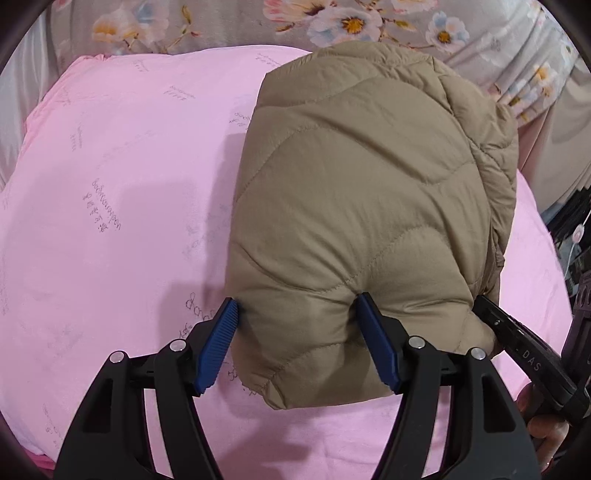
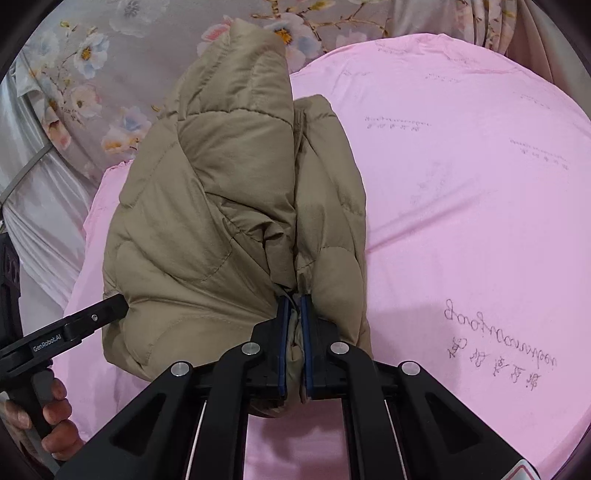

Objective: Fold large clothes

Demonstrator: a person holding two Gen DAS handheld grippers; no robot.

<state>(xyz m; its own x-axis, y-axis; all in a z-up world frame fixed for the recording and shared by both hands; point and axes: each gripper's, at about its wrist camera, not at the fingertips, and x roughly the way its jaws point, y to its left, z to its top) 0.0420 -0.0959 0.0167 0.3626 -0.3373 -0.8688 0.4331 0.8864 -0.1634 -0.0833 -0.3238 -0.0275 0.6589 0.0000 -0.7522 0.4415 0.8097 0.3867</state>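
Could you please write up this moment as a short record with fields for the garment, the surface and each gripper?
garment: tan quilted jacket, bundled and folded over itself
surface: pink sheet with faint printed writing
left gripper: pads pressing a thick fold of the jacket
right gripper: shut on the jacket's edge
backdrop: floral fabric

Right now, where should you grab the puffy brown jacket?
Grab the jacket by its near bunched edge, coming from the near side, as the pictures show. There the padding gathers thin enough to pinch; the middle is too fat. The right tongs are shut on that fold, and the left tongs straddle a bulge.
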